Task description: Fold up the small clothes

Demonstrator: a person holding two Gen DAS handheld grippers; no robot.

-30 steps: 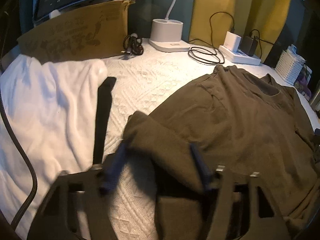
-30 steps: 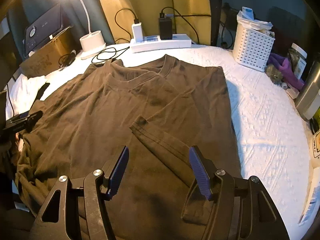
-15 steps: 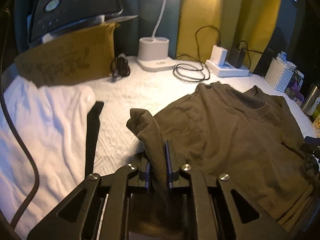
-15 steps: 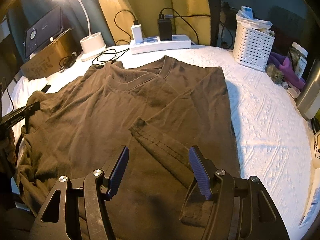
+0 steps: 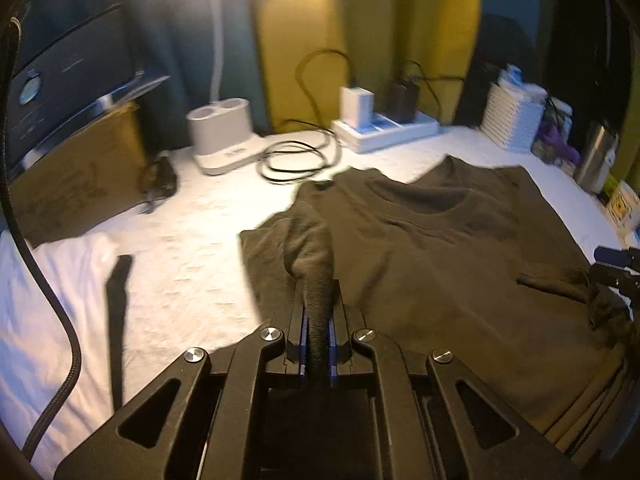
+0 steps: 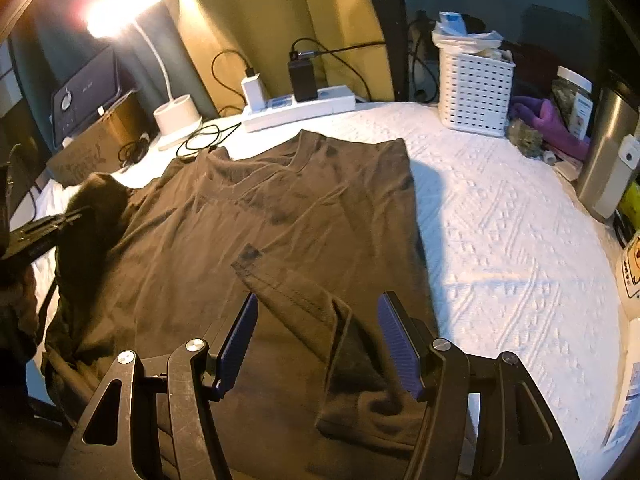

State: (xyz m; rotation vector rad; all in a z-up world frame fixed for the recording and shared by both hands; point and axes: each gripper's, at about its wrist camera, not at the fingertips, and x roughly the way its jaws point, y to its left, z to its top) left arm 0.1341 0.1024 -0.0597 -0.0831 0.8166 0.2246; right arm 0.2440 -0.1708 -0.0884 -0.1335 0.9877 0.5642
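My left gripper [image 5: 316, 312] is clamped shut on the left sleeve [image 5: 310, 248] of a dark brown T-shirt [image 5: 440, 264], the cloth bunched into a narrow rope between the pads and lifted off the white textured bedcover [image 5: 192, 264]. The shirt lies flat, neckline at twelve o'clock towards the power strip [image 5: 384, 132], hem towards me at six, so its long axis runs twelve to six. From my left gripper the body of the shirt spreads out towards two o'clock; I judge the sleeve must travel that way to fold across the chest.

My right gripper [image 6: 318, 344] hangs with its blue pads spread wide, gripping nothing, above the right sleeve [image 6: 288, 280], which is already folded inward and points to eleven o'clock. The left hand is the nearer one to the unfolded side.
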